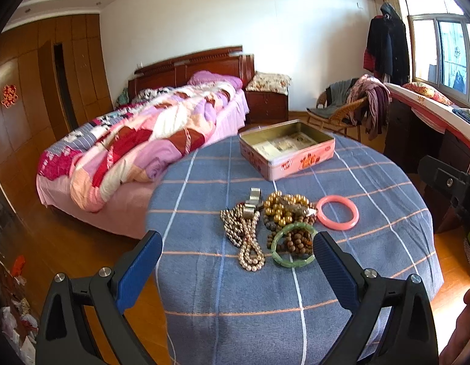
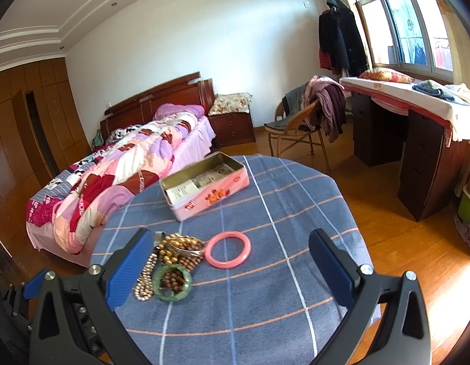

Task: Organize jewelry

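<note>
A pile of jewelry lies on a round table with a blue checked cloth (image 1: 371, 188). It holds a pearl necklace (image 1: 250, 252), a gold bead string (image 1: 276, 210), a green bangle (image 1: 292, 245) over brown wooden beads, and a pink bangle (image 1: 337, 212) to the right. An open pink tin box (image 1: 288, 152) stands behind the pile. My left gripper (image 1: 238, 254) is open and empty, just in front of the pile. My right gripper (image 2: 230, 257) is open and empty, with the pink bangle (image 2: 228, 248) between its fingers' lines and the tin (image 2: 204, 184) beyond.
A bed with a patchwork quilt (image 1: 137, 149) stands left of the table. A wicker chair with clothes (image 2: 308, 121) and a dark desk (image 2: 417, 152) stand to the right. The tin has papers inside. The table's cloth (image 2: 295, 213) also shows in the right wrist view.
</note>
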